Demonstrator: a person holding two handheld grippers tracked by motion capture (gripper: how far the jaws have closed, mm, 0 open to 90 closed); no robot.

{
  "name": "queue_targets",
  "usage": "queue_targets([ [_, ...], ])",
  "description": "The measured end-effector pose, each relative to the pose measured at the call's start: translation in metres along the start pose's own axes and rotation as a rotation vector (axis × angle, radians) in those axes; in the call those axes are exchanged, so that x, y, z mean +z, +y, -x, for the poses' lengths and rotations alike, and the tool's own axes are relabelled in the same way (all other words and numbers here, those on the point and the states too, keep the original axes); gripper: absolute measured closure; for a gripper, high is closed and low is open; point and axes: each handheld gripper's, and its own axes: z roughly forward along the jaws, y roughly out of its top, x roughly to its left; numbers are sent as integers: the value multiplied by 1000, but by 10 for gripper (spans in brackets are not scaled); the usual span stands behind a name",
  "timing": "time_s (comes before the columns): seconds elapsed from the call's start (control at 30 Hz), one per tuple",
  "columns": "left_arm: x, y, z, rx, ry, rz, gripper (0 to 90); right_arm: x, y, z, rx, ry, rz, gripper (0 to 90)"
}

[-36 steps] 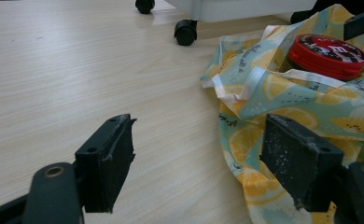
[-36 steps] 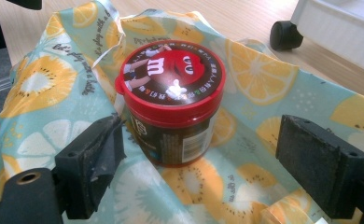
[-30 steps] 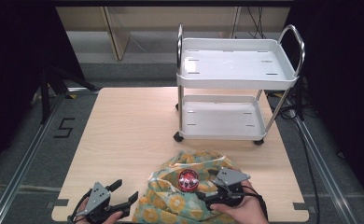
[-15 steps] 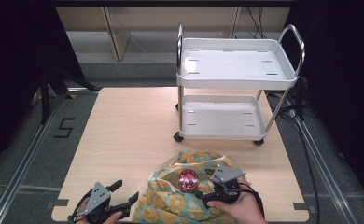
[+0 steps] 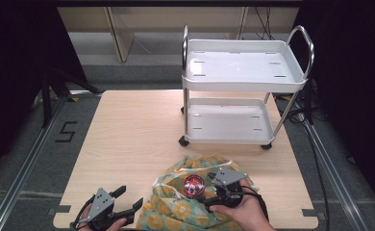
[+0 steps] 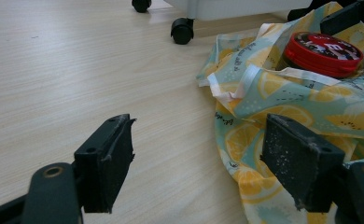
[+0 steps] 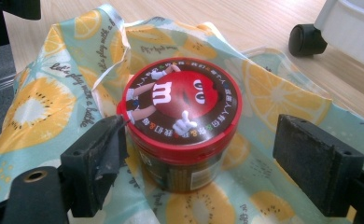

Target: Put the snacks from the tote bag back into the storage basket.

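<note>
Right hand-held gripper [image 7: 199, 154], jaws wide, has edged back slightly, framing the jar [image 7: 182, 123] on the bag [image 7: 35, 107]; grasp looks next

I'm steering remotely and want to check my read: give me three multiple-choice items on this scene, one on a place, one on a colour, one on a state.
1. Where does the candy tub stand?
A. on the cart's top shelf
B. in the lemon-print bag
C. on bare table

2. What colour is its lid?
A. red
B. blue
C. white

3. How are the right gripper jaws?
A. shut on the tub
B. shut on the bag
C. open around the tub

Answers: 1 B, fabric surrounds it; 2 A, the lid shows red; 3 C, a gap remains on one side.
</note>
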Motion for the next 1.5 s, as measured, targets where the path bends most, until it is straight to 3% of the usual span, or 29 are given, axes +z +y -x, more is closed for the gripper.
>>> queue_targets([
  [0.07,1,0,-1,8,-5,6,241,1,0,0,0,3,0,183],
  [0.1,0,0,2,-20,6,-2,240,1,0,0,2,4,-2,183],
  [0.4,1,0,1,-12,-9,22,240,3,2,-1,5,9,-7,183],
  [0.43,0,0,1,-12,-1,6,240,4,2,0,3,11,-8,183],
  [0.6,1,0,0,-10,-13,24,240,7,3,-1,-6,18,-16,183],
  [0.67,-1,1,1,-11,7,-1,239,9,4,-2,0,18,-21,180],
  [0.73,0,1,0,2,-4,13,239,11,4,-2,-11,29,-20,174],
  [0.77,0,0,1,-19,-2,16,239,11,4,-2,-9,31,-23,174],
  [0.97,-1,1,2,-21,4,4,238,15,6,-5,-13,33,-28,176],
  [1.03,1,1,1,-12,-13,25,238,16,6,-6,-15,41,-32,175],
  [1.13,-1,1,2,-24,6,0,238,19,7,-6,-13,33,-38,175],
  [1.37,-1,1,2,-23,5,5,237,26,8,-5,-19,39,-45,175],
  [1.4,0,1,2,-23,2,9,237,29,8,-5,-31,46,-43,175],
  [1.43,1,1,0,10,-16,25,238,30,8,-5,-23,45,-49,176],
  [1.5,1,1,0,10,-12,21,237,32,8,-6,-20,46,-51,177],
])
